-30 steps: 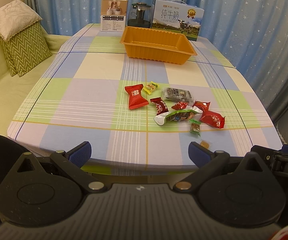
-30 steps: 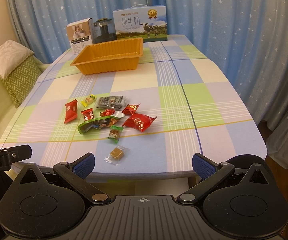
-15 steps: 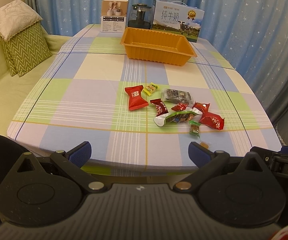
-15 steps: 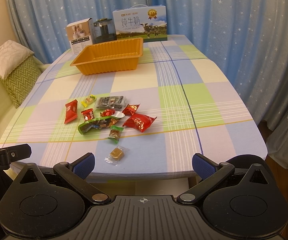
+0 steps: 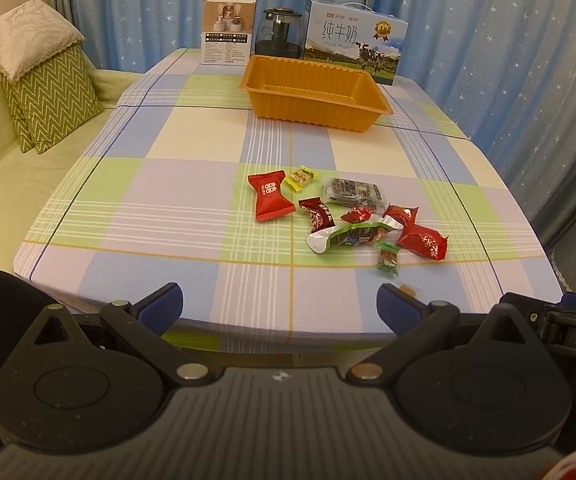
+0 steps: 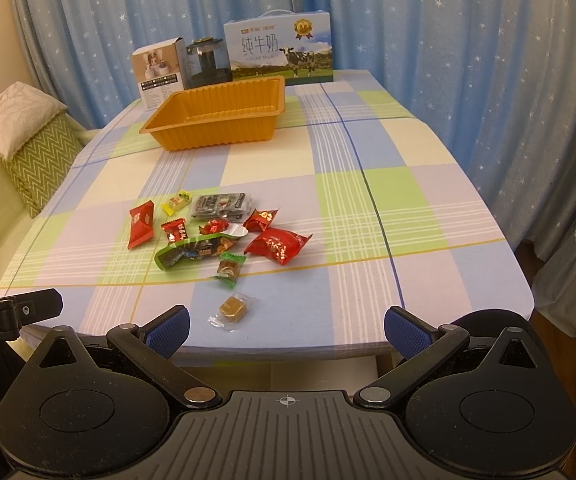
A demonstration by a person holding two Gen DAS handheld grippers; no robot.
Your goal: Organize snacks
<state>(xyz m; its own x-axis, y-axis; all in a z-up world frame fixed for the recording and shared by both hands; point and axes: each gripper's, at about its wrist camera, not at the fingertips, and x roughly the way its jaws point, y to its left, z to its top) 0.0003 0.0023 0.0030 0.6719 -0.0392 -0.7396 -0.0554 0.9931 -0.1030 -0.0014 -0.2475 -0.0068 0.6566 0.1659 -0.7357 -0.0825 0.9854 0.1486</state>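
Both grippers hang short of the near edge of the table (image 6: 427,208) w/ its pastel checked cloth, nothing picked yet. Left gripper (image 5: 280,306): jaws spread wide, empty. Right gripper (image 6: 286,328): same, released and empty. Landmark = the orange ribbed plastic tray (image 6: 216,114) toward the far end of the table, apparently empty. The snacks sit in a loose heap well short of the tray, approx. mid-table: flat red pillow pack (image 5: 270,196) on the heap's left, small yellow candy (image 5: 300,177) nearest the tray, dark clear-wrapped packet (image 5: 353,193) beside it, long green pouch (image 6: 198,249), big red crinkly pack (image 6: 278,245) on the right, small green-ended candy (image 6: 228,269), and a clear-wrapped caramel cube (image 6: 232,310) farthest from the tray, just ahead of the right gripper. Judgement: first pick, so take an outlier. The caramel cube suits the right gripper since it lies apart from the rest. Come down w/ the jaws straddling the cube, not the loose wrapper ends, which would likely slip. The left gripper could take the red pillow pack across its narrow width. Avoid the overlapping middle pieces till the edges are cleared, then drop each well inside the tray rim.
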